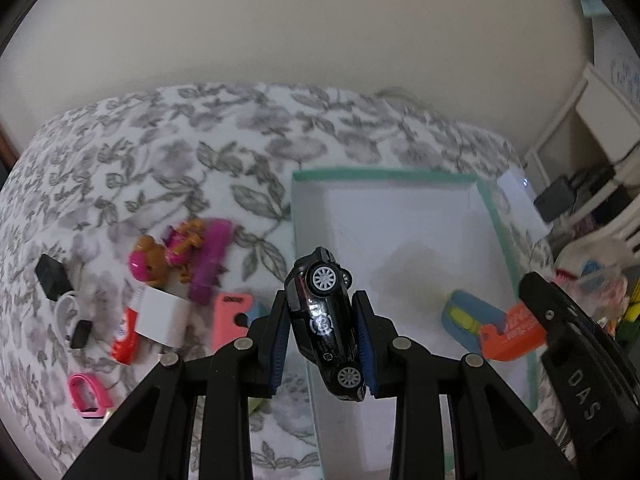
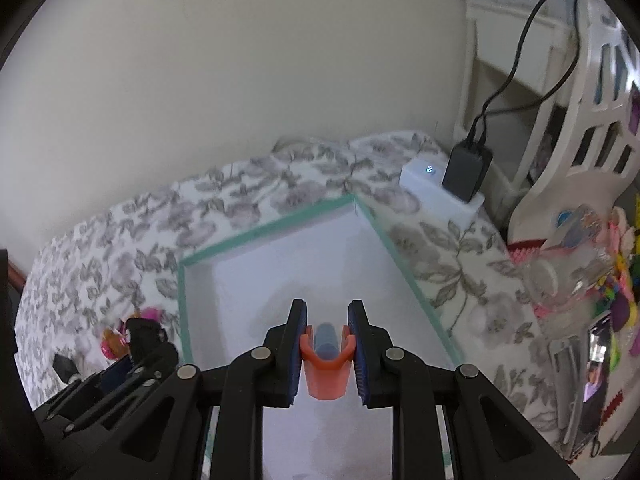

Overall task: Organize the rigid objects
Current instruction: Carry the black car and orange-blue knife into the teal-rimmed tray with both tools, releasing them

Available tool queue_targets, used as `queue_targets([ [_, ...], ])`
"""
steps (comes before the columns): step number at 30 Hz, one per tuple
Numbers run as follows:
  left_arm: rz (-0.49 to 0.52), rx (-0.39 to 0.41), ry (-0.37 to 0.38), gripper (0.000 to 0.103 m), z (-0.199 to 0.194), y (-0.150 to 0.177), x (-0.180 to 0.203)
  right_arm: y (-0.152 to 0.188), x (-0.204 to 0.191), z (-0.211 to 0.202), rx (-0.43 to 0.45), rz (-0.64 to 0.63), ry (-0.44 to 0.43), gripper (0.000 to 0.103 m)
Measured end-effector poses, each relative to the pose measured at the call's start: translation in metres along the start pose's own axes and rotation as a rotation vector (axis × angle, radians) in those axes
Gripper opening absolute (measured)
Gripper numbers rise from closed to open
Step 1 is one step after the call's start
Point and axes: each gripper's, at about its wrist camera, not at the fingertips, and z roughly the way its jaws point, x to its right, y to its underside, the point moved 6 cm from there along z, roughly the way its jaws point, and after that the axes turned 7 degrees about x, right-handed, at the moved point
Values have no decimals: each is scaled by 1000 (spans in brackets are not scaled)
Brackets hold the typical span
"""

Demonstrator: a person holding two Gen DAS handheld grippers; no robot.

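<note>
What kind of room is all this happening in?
Most likely a bedroom, perhaps a child's. The work surface looks like a bed under a grey floral cover, set against a plain wall. White painted furniture stands beside it, and small toys lie scattered on the cover.

Left wrist view: black toy car [image 1: 326, 324] partly covered by the blue pads [image 1: 365, 344], its far side hidden. Toys left of the box blurred; pink-and-orange figure [image 1: 176, 252] has no readable detail. Red packet [image 1: 125, 338] half under a white block [image 1: 162, 316], print unreadable. Orange piece [image 1: 510, 334] partly behind the right gripper [image 1: 560, 320]. Right wrist view: orange piece's [image 2: 325, 376] lower end cut off behind the fingers; blue part inside it [image 2: 326, 338] blurred. Box [image 2: 264, 232] near edge hidden by the gripper body.
</note>
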Motion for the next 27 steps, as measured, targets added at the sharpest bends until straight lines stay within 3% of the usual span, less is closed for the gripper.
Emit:
queue_targets([
  [10,29,-64,-7,32,28,17,4,30,5,34,-117,-17,-6,23],
  [19,44,-72,40,32,33,17,15,27,7,50,-194,-84,0,24],
  [25,49,-87,74,32,37,18,22,32,13,60,-234,-91,14,26],
  [27,49,-88,82,32,37,18,23,33,14,62,-245,-88,14,34],
])
